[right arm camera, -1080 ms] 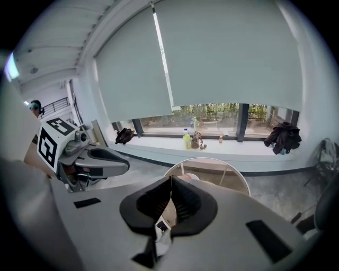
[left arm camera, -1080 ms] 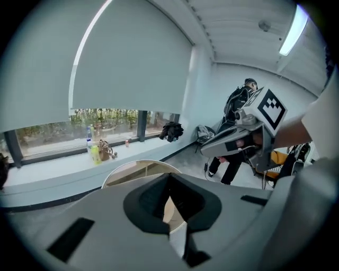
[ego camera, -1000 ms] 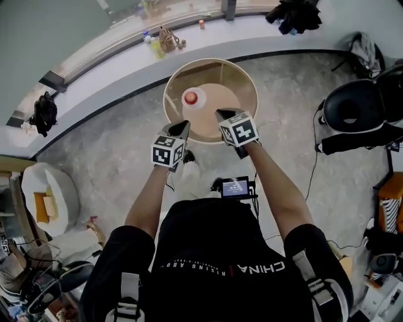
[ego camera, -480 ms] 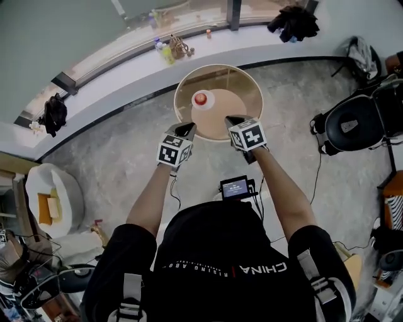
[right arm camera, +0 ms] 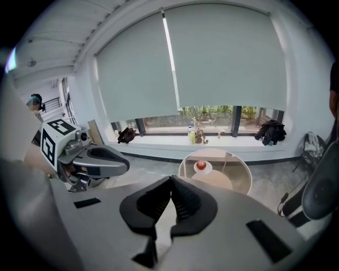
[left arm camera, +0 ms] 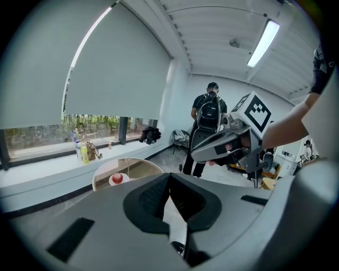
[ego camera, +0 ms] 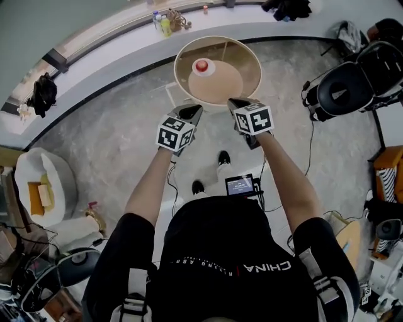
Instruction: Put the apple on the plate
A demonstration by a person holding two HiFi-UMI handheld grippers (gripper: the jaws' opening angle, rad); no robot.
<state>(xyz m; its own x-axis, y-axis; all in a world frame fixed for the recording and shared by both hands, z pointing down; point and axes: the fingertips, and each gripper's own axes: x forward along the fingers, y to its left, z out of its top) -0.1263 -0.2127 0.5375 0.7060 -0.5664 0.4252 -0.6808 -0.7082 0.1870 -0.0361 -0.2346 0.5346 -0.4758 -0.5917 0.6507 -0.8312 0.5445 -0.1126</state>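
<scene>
A red apple [ego camera: 201,65] lies on a small white plate [ego camera: 207,67] at the far left of a round glass table [ego camera: 247,56]. My left gripper [ego camera: 192,111] and right gripper [ego camera: 236,104] hang side by side at the table's near rim, both shut and holding nothing. In the left gripper view the apple [left arm camera: 117,178] on its plate [left arm camera: 112,182] is far ahead to the left of the shut left gripper [left arm camera: 169,176], and the right gripper [left arm camera: 197,153] shows at the right. In the right gripper view the apple [right arm camera: 201,165] sits beyond the shut right gripper [right arm camera: 171,179].
A window sill [ego camera: 113,38] with bottles [ego camera: 165,24] and a dark jacket [ego camera: 286,7] runs behind the table. Black chairs [ego camera: 346,94] stand at the right. A screen device [ego camera: 240,185] lies on the floor by my feet. A person with a backpack [left arm camera: 210,114] stands further off.
Both grippers have drawn back from over the table to its near rim, staying shut. The table with the apple on its plate now sits farther away.
</scene>
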